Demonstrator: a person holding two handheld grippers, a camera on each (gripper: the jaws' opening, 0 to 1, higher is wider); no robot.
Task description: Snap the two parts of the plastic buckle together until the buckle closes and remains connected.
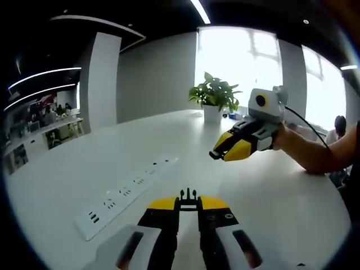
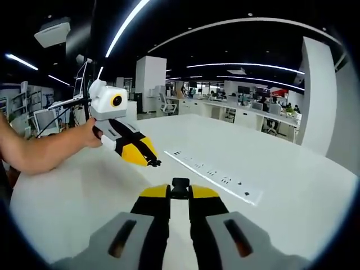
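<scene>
Two tongs were pinching buckle halves above the white worktop [image 1: 270, 185]: left tongs [image 1: 188, 203] the pronged part [image 1: 188, 196], right tongs [image 2: 180, 194] the socket part [image 2: 180, 187].

At bottom centre the right claw [image 2: 180, 191] pinches a black buckle part [image 2: 180, 188] over the white bench [image 2: 292, 191]. At upper left, the left claw [image 2: 153, 162] grips another black part [image 2: 154, 163]. A power strip [image 2: 216, 175] lies at centre right.

black buckle part [image 1: 188, 197]; yellow-tipped tool [image 1: 188, 203], white table [image 1: 270, 191]
</scene>
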